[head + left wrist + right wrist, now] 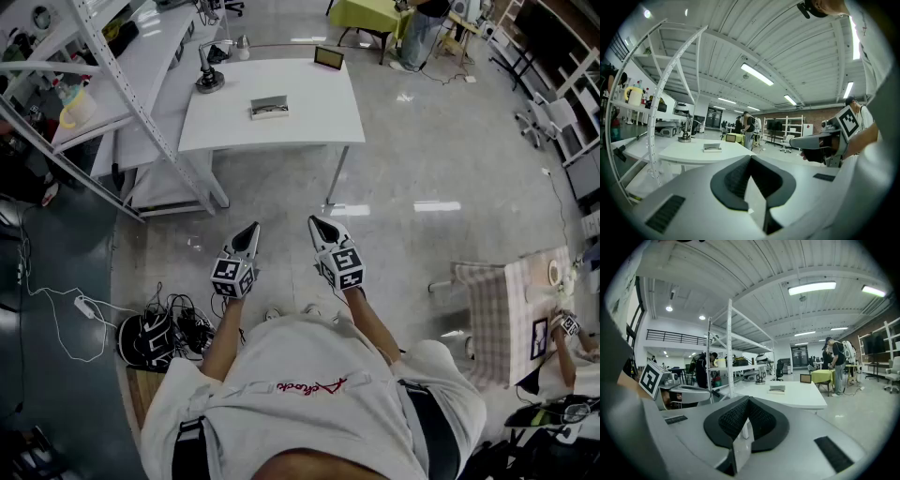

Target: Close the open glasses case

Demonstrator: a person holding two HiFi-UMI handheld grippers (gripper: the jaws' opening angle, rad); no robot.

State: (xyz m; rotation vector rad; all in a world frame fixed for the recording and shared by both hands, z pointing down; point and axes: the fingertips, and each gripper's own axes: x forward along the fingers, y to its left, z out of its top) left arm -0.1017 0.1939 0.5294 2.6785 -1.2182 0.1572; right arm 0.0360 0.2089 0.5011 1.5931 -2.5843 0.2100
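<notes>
The glasses case (269, 107) lies open on the white table (309, 122), far ahead of me across the floor. It also shows small in the left gripper view, the case (712, 148), and in the right gripper view, the case (777, 389). My left gripper (251, 231) and right gripper (317, 225) are held side by side in front of my chest, well short of the table. Both point towards it with jaws together and nothing between them. From its own camera the left gripper (751, 159) looks shut, and so does the right gripper (747, 400).
A metal shelf rack (112, 84) stands left of the table. On the table are a small stand (210, 80) and a framed tablet (328, 58). Cables and a dark helmet (145, 339) lie on the floor at my left. A checked-cloth table (502, 314) stands right.
</notes>
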